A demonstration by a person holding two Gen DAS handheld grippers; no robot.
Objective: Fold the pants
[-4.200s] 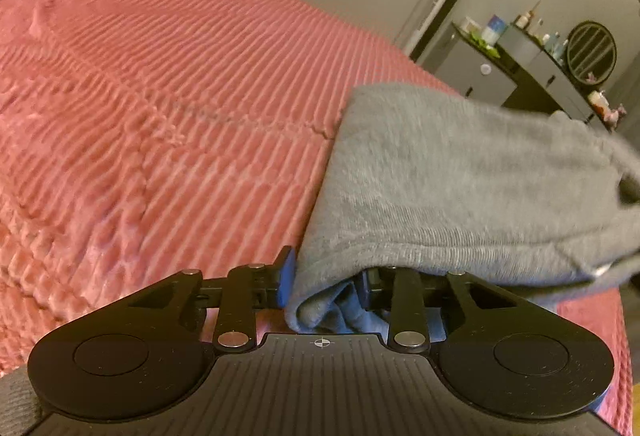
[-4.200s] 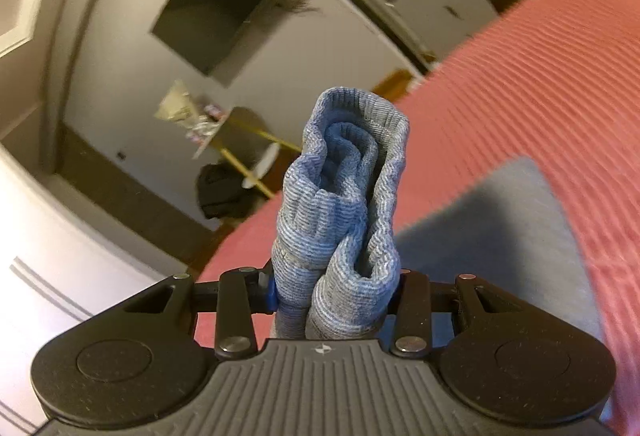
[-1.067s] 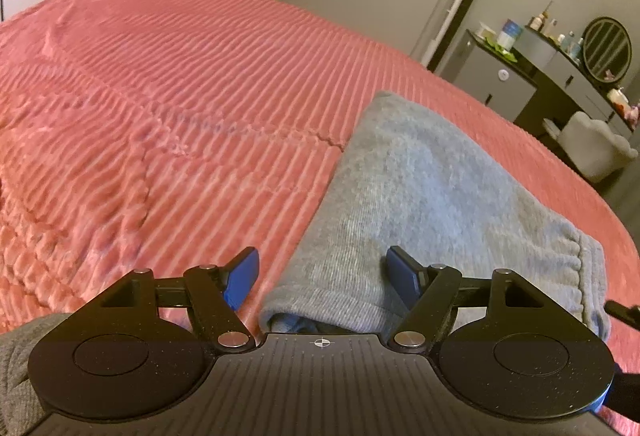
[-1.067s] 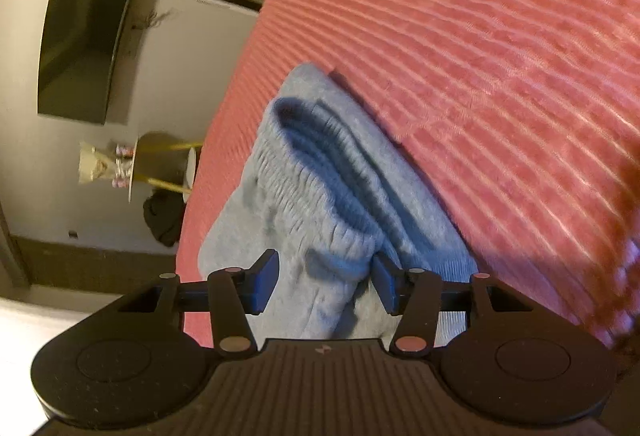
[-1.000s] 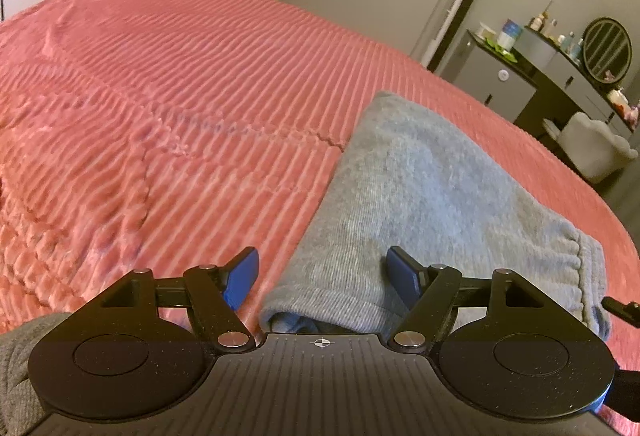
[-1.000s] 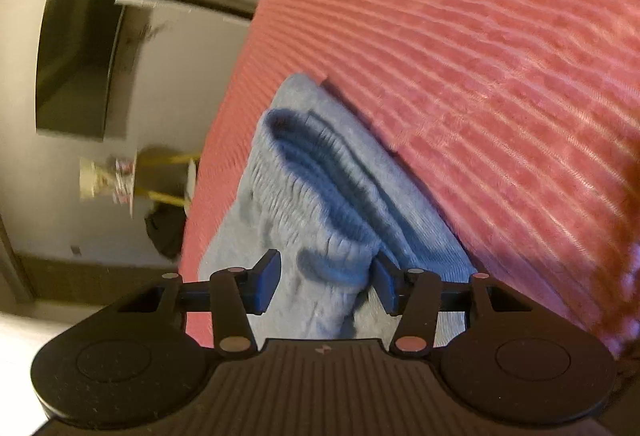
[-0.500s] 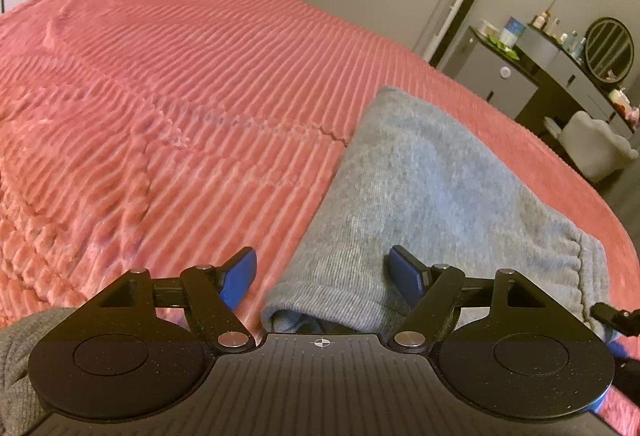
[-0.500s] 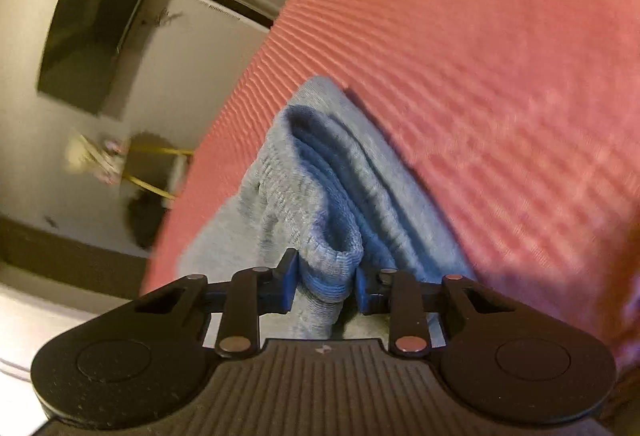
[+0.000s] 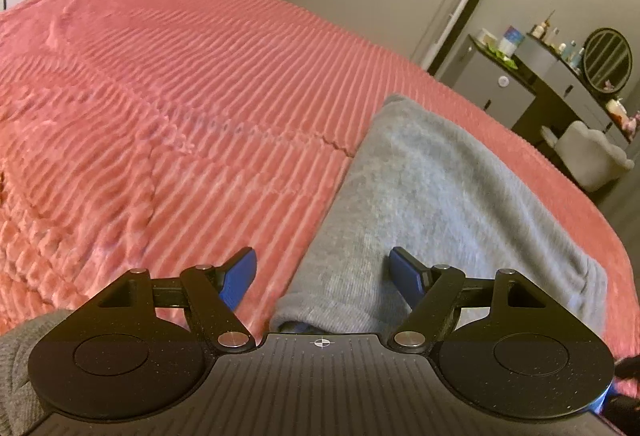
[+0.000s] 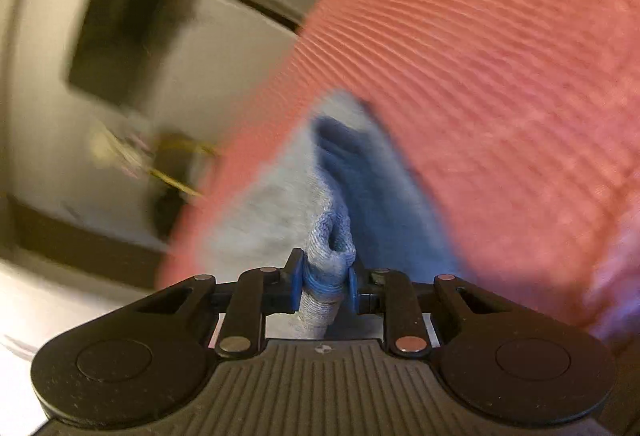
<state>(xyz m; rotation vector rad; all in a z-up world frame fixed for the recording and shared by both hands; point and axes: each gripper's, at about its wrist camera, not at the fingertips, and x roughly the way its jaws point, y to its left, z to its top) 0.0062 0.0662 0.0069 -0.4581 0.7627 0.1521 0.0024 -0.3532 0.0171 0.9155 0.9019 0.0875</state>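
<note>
Soft grey pants lie folded on a pink bedspread. The right gripper, just closing, pinches what seems the bunched waistband; the left gripper gapes empty.

Pink ribbed bedspread — round mirror

— Where does my left camera look from?
— Low behind my left gripper, angled down across the bedspread.
— And the right?
— Rolled, close behind my right gripper (blurred). Both share the pants and bedspread.
</note>
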